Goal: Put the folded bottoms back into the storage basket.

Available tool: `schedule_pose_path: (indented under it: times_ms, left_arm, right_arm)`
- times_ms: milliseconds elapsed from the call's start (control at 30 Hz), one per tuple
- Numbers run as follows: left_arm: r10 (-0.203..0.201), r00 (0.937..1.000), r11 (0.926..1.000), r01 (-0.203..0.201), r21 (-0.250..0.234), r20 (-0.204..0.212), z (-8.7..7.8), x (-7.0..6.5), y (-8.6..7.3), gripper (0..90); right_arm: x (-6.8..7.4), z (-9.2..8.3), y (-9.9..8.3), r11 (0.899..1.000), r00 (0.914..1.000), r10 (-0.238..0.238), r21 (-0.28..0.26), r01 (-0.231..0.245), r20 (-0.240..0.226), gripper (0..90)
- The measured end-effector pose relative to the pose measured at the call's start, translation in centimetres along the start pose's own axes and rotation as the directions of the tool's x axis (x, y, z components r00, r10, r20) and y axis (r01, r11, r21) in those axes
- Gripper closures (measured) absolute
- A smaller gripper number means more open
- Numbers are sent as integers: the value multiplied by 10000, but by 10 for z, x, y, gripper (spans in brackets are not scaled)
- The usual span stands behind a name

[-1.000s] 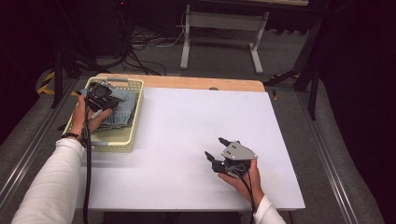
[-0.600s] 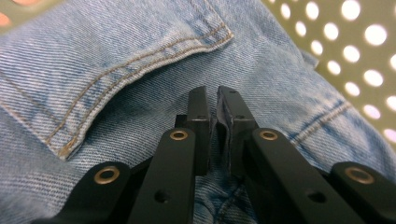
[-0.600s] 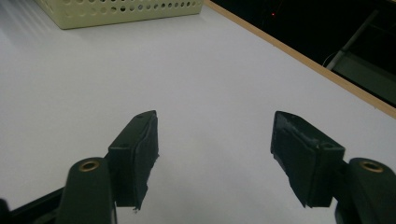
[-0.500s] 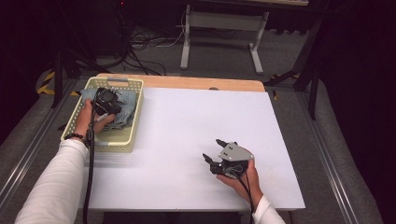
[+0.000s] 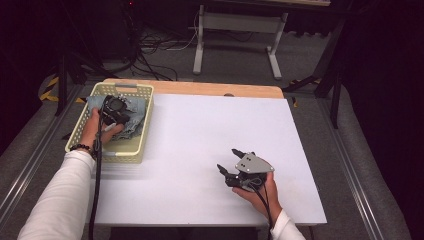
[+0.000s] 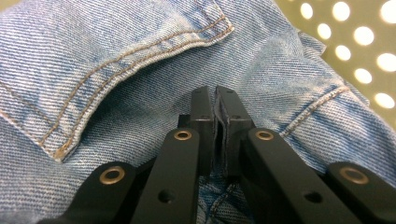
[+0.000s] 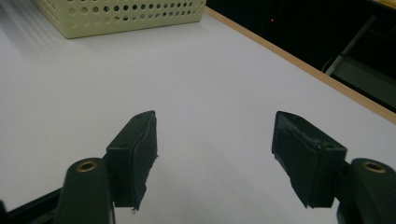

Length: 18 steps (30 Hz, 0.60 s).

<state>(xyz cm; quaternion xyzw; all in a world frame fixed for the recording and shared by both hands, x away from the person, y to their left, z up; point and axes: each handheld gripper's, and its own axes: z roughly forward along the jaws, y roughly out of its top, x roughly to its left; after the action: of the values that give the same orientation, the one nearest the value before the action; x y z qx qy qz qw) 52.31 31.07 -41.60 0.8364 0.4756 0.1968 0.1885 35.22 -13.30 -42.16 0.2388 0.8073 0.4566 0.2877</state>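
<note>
My left gripper [image 5: 119, 111] is down in the pale yellow basket [image 5: 134, 151] at the table's far left corner, on the blue jeans [image 6: 140, 70] that lie crumpled inside it. In the left gripper view my two black jaws have just come together; a thin fold of denim seems to be caught between the pads, though the seam there is too dark to be sure how much cloth they have. A pocket's stitched edge runs just left of the jaw tips. Across the bare white table [image 5: 200, 140], near its front edge, my right gripper [image 5: 234, 160] rests in my hand with its jaws well apart, nothing between them.
</note>
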Motion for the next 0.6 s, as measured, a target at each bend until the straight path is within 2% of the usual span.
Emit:
schedule_pose_path:
  times_ms: [133,233,433,500,600]
  left_arm:
    - [-9,10000,10000,9,22,-8,-1,0,1,861]
    - [133,9997,9999,-134,-41,-229,-3,-2,2,841]
    - [8,9999,9997,-12,-263,-124,-9,0,2,813]
    - [-28,9999,9994,24,-343,-120,-11,0,2,807]
    - [43,9997,9993,-51,-362,-229,-12,0,1,782]
  right_arm:
    - [-1,-3,0,10000,9999,82,51,-83,90,291]
    - [-2,-7,-3,9995,9995,291,85,-292,99,283]
    - [-5,-17,-12,9980,9978,598,170,-603,283,281]
    - [-5,-20,-14,9977,9973,636,190,-643,367,279]
    - [-4,-22,-17,9984,9972,400,376,-424,628,274]
